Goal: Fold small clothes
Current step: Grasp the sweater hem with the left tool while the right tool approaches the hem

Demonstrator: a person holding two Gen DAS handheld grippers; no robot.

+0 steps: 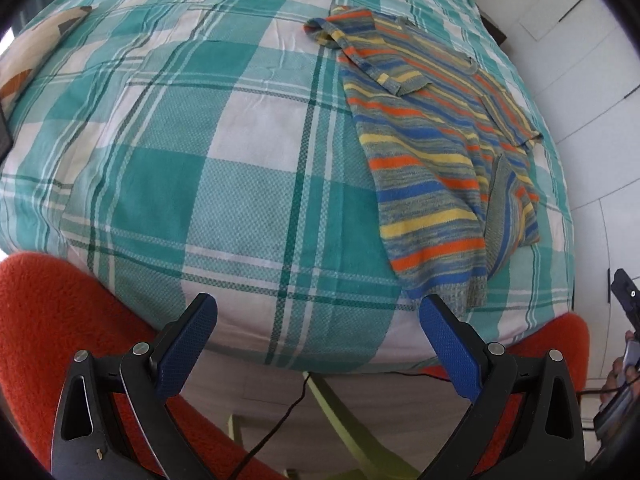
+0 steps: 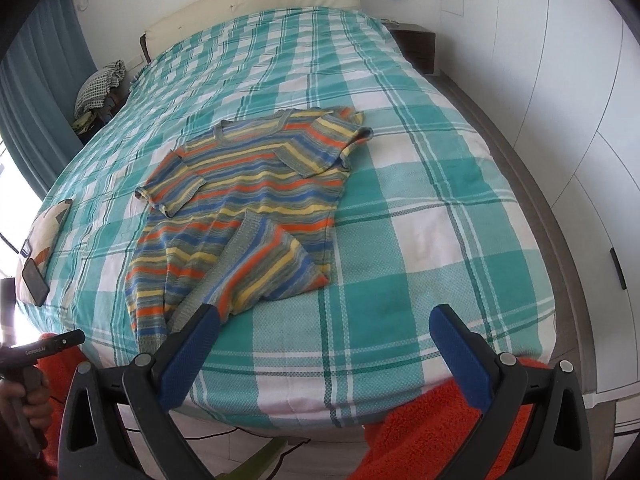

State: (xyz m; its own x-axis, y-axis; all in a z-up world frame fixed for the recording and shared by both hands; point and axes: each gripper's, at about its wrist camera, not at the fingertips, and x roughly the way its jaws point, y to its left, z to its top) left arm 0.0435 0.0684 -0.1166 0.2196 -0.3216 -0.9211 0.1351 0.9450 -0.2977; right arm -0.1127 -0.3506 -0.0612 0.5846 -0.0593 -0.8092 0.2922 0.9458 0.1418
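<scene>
A small striped knit sweater point(image 2: 248, 204) in orange, yellow, blue and grey lies on the bed, its hem toward me, one lower corner folded over the body. In the left wrist view the sweater point(image 1: 432, 148) lies right of centre. My left gripper point(image 1: 316, 304) is open and empty, at the near bed edge, its right finger just short of the hem. My right gripper point(image 2: 326, 316) is open and empty, its left finger near the sweater's lower edge. The other gripper's handle point(image 2: 40, 350) shows at far left.
The bed is covered by a teal and white plaid blanket point(image 2: 440, 200). An orange fleece point(image 1: 52, 320) lies at the near edge. A phone point(image 2: 34, 284) rests on a pillow at the left. White wardrobe doors point(image 2: 560, 100) stand to the right. A cable point(image 1: 288, 412) hangs below.
</scene>
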